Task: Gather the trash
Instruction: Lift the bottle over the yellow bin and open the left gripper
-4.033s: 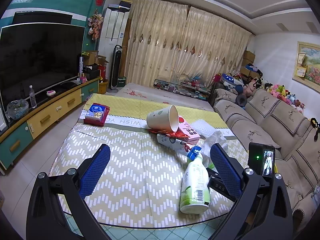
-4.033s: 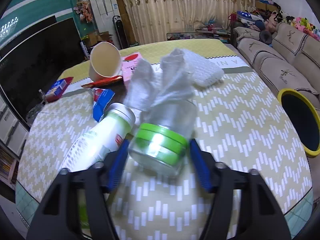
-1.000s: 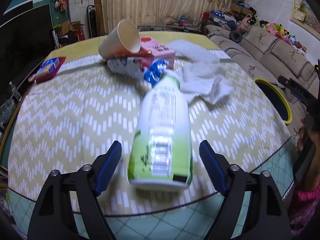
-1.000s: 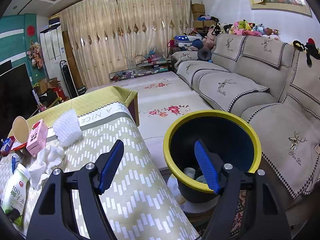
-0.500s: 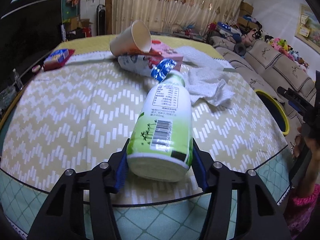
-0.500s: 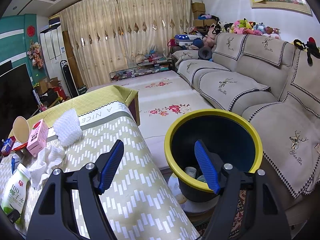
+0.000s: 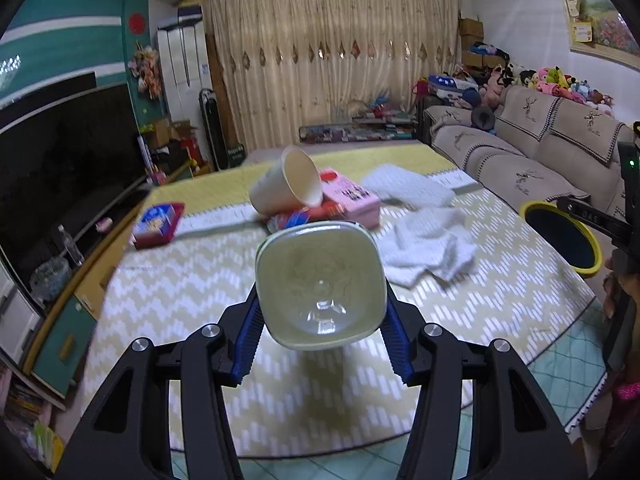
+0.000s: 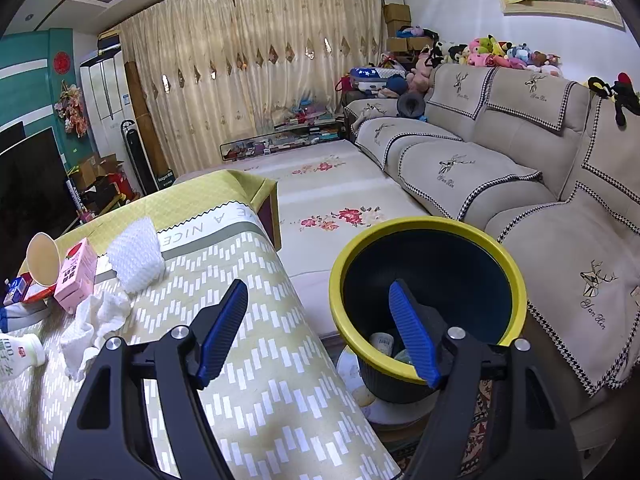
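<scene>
My left gripper (image 7: 322,320) is clamped on the drink bottle (image 7: 320,285), its blue pads pressed against both sides. I hold it clear of the table (image 7: 168,320), base toward my camera: a pale, rounded-square bottom with a small moulded dimple in the centre, slightly translucent. In my right camera the same bottle (image 8: 18,354) shows at the left edge, white with a green-tinted body, and I can read "100" in green on it plus a small red mark near the neck.

My right gripper (image 8: 320,332) hangs released, nothing between its blue fingers, over the near rim of the trash bin (image 8: 516,276), which stands on the floor between the table and the sofa (image 8: 520,168). The bin is dark blue-black with a yellow rim, and a couple of pale containers lie at its bottom.

On the table behind the bottle lie a tipped paper cup (image 7: 290,188), a pink carton (image 7: 354,198) with red printing I cannot read, a crumpled white tissue (image 7: 424,252), a white foam pad (image 7: 408,190) and a red-and-blue packet (image 7: 158,224). The tablecloth carries the letters "A NICE" (image 8: 208,226), seen upside down. The sofa cover nearest me has a stag emblem with script I cannot make out for certain.
</scene>
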### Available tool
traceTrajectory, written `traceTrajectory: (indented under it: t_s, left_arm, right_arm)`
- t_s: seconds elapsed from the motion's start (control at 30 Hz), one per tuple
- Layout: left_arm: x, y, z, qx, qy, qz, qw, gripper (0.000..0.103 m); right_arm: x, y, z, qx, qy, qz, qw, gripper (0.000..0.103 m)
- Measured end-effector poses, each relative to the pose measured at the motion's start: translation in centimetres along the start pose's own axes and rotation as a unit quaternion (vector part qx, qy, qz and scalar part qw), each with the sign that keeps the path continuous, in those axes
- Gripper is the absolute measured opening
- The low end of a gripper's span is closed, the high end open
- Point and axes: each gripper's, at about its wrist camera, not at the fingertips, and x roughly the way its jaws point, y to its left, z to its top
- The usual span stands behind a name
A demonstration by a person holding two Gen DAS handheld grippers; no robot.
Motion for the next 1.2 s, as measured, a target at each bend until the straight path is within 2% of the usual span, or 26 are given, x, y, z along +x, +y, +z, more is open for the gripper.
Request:
traceTrajectory:
  t_s: [0.13, 0.23, 0.43, 0.6, 0.9, 1.03, 1.2]
  left_arm:
    - [-0.7, 0.7, 0.9, 0.001, -0.026, 0.015, 0.9995, 0.052]
    - [-0.8, 1.1, 1.6, -0.003, -0.032, 0.013, 0.9994, 0.052]
    - [-1.5, 1.0, 1.8, -0.009, -0.035, -0.002, 0.9993, 0.052]
    - [-1.9, -0.1, 2.7, -0.01, -0.041, -0.032, 0.9986, 0.052]
    - [-0.6, -5.5, 6.8, 0.011, -0.045, -0.132, 0.9902, 0.052]
    - [0.3, -9.7, 9.2, 0.033, -0.047, -0.182, 0.9817, 0.052]
    - [2.0, -16.2, 12.2, 0.06, -0.037, -0.25, 0.9656, 0.052]
  right_arm:
    - [0.0, -0.1, 0.0, 0.0, 0.001, 0.0, 1.0, 0.069]
    - [0.0, -0.1, 0.0, 0.001, 0.001, 0.001, 1.0, 0.069]
    - [0.0, -0.1, 0.1, 0.001, 0.002, 0.002, 1.0, 0.069]
    - [-0.4, -0.3, 0.0, 0.002, -0.013, 0.013, 1.0, 0.069]
    - [-3.0, -4.1, 1.5, 0.029, -0.036, 0.0, 0.999, 0.069]
    - [-4.1, -6.8, 1.9, 0.044, -0.049, -0.016, 0.998, 0.069]
    - [-4.4, -10.5, 1.8, 0.071, -0.051, -0.039, 0.995, 0.069]
